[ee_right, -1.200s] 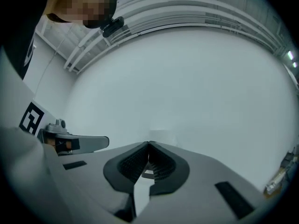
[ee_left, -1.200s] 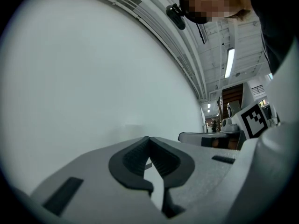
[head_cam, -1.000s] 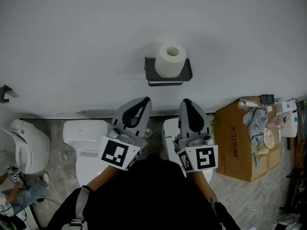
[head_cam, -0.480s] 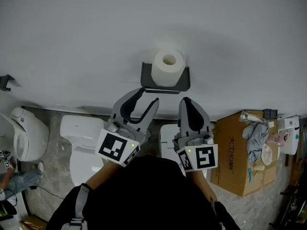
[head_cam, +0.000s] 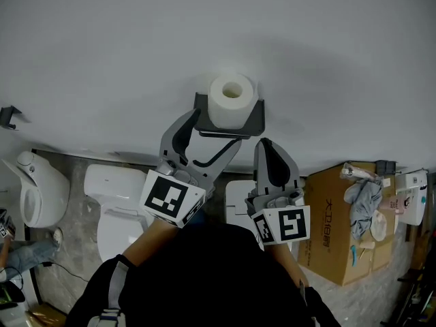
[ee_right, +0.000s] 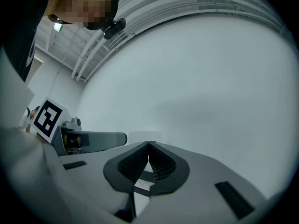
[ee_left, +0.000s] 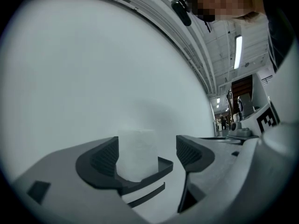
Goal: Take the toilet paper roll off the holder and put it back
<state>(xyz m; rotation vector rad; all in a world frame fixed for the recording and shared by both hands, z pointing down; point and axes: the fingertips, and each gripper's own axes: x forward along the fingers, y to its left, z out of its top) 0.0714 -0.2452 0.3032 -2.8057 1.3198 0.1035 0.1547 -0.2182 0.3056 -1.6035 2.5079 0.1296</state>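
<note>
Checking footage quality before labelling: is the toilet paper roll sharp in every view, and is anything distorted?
Head view: even light, toilet paper roll crisp. Left gripper view: fisheye bends ceiling lines, corners dark, roll pale and soft. Right gripper view: same fisheye, roll hardly discernible.

The head view looks steeply down a wall [head_cam: 102, 46] onto the roll [head_cam: 231, 101]. Each gripper view faces that wall closely along its jaws; the left one shares the roll, lower centre.
</note>
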